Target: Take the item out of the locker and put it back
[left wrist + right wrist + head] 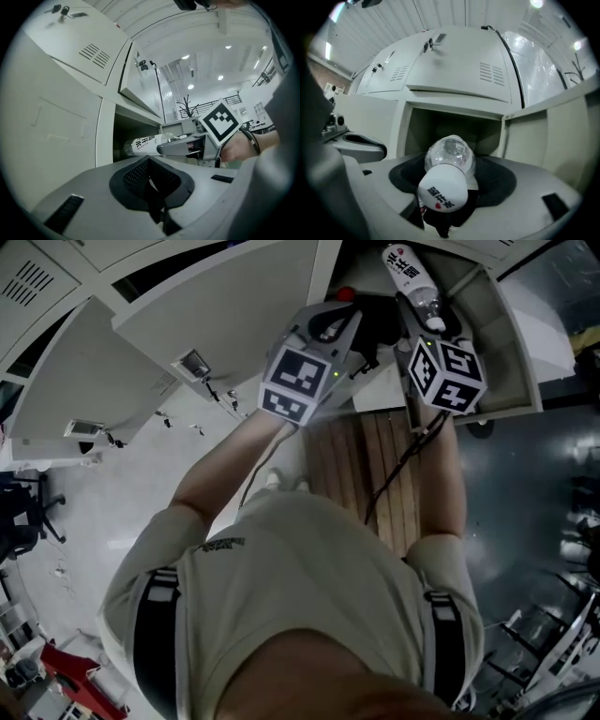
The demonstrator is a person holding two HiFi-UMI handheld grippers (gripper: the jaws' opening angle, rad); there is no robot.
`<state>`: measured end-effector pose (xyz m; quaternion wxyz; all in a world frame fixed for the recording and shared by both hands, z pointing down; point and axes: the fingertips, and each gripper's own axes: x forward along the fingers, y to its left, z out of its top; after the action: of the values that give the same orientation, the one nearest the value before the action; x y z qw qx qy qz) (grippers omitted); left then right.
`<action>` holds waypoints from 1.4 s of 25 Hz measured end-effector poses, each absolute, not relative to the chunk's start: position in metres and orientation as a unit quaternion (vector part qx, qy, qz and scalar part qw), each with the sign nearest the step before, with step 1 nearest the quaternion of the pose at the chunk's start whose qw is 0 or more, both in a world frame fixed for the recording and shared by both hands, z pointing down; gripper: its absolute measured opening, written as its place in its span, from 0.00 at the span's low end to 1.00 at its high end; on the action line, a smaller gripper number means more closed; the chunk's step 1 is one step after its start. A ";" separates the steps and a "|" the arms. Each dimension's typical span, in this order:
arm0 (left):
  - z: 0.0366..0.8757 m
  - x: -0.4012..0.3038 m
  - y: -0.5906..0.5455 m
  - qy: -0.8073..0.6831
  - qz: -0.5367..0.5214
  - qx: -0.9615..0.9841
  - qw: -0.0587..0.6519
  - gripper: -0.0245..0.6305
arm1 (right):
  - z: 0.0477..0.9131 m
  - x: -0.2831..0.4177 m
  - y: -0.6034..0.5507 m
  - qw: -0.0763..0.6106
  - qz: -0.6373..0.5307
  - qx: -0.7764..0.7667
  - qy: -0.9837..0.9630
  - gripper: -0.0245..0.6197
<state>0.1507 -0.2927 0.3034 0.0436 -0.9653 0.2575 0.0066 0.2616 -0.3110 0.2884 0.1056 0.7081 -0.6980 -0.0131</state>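
Observation:
A clear water bottle [409, 276] with a white label lies tilted in my right gripper [427, 320], whose jaws are shut on its lower body. Its white-wrapped base [443, 190] faces the right gripper camera, and its far end points into the open locker compartment [454, 131]. In the left gripper view the bottle [147, 143] sticks out leftward past the right gripper's finger [180, 148], in front of the dark compartment. My left gripper [358, 307] hangs just left of the bottle, its jaws [157, 206] shut with nothing between them.
Several locker doors [84, 381] stand open to the left, with keys in their locks. The compartment's own door [562, 136] is swung out to the right. A wooden bench [375, 474] stands under my arms. Dark floor and chairs lie to the right.

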 end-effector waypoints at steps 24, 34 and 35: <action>0.284 0.078 -0.204 0.249 0.026 -0.965 0.077 0.06 | 0.283 0.187 -0.144 0.020 -0.005 0.647 -0.762 0.52; 0.308 0.069 -0.187 0.254 0.016 -0.965 0.056 0.06 | 0.290 0.166 -0.133 0.012 -0.012 0.643 -0.765 0.52; 0.308 0.068 -0.187 0.255 0.017 -0.965 0.055 0.06 | 0.291 0.165 -0.133 0.012 -0.009 0.643 -0.766 0.52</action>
<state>0.0681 -0.1871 0.3080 0.0554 -0.9653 0.2547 0.0174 0.1654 -0.1327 0.2906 0.0119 0.6426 -0.7661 -0.0093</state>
